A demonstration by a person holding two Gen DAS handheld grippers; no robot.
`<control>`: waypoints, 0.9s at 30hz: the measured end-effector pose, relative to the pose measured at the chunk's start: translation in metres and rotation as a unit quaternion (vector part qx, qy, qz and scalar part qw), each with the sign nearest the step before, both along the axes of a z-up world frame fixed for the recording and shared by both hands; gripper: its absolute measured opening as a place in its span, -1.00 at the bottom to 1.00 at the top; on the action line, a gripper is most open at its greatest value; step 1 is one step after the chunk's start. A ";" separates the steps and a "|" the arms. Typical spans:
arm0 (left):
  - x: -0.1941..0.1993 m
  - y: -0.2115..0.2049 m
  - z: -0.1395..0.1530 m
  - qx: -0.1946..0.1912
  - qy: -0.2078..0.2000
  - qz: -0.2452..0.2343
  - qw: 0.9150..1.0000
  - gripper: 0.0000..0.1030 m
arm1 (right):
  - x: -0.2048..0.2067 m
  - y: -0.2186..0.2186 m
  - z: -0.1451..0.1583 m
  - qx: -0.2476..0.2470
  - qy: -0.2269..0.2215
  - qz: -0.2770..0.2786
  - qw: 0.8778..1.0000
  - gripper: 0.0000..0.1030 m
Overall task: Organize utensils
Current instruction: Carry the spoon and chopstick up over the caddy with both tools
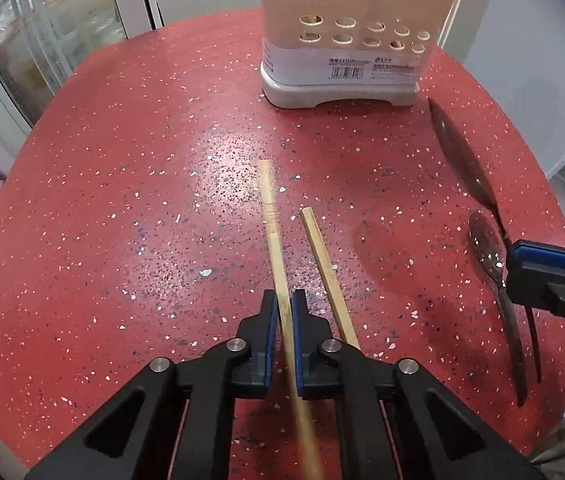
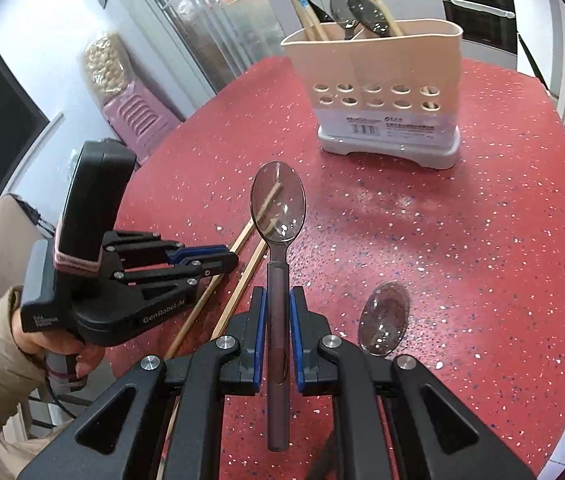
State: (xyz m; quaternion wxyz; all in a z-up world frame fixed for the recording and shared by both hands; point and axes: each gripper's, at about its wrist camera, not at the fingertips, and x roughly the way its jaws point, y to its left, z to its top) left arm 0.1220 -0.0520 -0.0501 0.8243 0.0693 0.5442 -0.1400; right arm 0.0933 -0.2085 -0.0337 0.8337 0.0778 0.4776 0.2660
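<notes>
Left gripper (image 2: pixel 218 258), marked "GenRobot.AI", jaws clamping a chopstick (image 1: pixel 272 216); right gripper (image 2: pixel 276 300) clamps a spoon (image 2: pixel 277 204).

Both fisheye views bright and evenly lit from above, white glare patch on the red table (image 1: pixel 218 152) just ahead of the fingers, soft shadows beside them, strong barrel distortion with dark vignette corners, slight motion blur on the chopstick (image 1: pixel 282 300) between the fingers.

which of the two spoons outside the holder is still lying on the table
The spoon to the right of the right gripper; it lies bowl-up on the red table. The other spoon is clamped by its handle in that gripper.
</notes>
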 end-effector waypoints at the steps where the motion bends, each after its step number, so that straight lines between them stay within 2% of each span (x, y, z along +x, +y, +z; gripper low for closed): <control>1: -0.003 0.001 0.003 -0.011 -0.005 0.003 1.000 -0.38 | 0.000 -0.002 0.002 0.002 -0.001 -0.004 1.000 -0.76; 8: -0.030 0.021 0.032 -0.062 -0.060 0.031 0.996 -0.38 | 0.000 -0.015 0.013 0.016 -0.012 -0.025 0.999 -0.76; 13: -0.048 0.038 0.070 -0.100 -0.102 0.053 0.988 -0.38 | 0.002 -0.022 0.026 0.026 -0.025 -0.037 0.999 -0.76; 15: -0.043 0.043 0.082 -0.109 -0.115 0.057 0.986 -0.38 | 0.004 -0.024 0.035 0.028 -0.034 -0.042 0.998 -0.76; 19: -0.044 0.046 0.116 -0.136 -0.152 0.067 0.977 -0.38 | 0.011 -0.031 0.053 0.037 -0.051 -0.054 0.997 -0.76; 27: -0.015 0.047 0.177 -0.180 -0.215 0.072 0.957 -0.38 | 0.040 -0.045 0.095 0.037 -0.098 -0.085 0.991 -0.76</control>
